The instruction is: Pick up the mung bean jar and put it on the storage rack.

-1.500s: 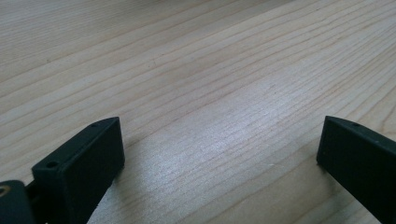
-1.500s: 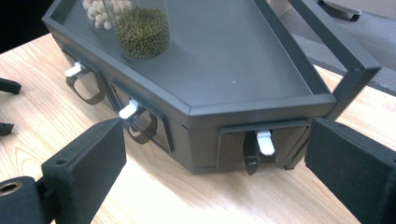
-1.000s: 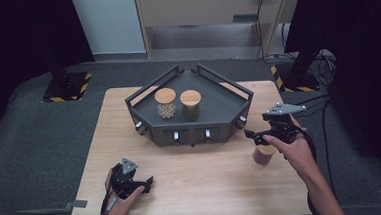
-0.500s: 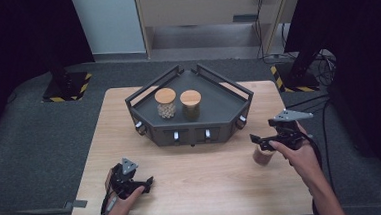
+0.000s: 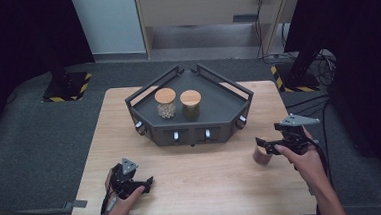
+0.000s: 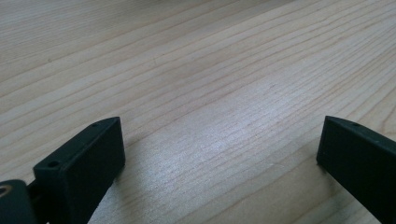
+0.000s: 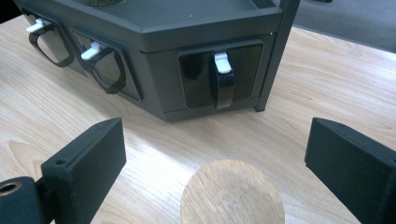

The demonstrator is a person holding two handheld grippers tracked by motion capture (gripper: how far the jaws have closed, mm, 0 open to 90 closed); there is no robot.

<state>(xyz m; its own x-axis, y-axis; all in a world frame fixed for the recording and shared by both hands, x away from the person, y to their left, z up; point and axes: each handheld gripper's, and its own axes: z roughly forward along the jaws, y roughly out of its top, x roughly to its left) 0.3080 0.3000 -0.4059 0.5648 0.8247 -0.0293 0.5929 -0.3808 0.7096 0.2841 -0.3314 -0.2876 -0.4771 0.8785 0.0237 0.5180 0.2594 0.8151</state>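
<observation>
While the left gripper (image 5: 142,182) rests near the table's (image 5: 208,186) front left corner, jaws spread wide over bare wood, the right gripper (image 7: 219,158) hovers near the right edge, jaws parted around a wooden-lidded jar (image 7: 232,192) without touching it, just before the dark tray (image 5: 228,105) holding two more jars (image 5: 178,103).
</observation>
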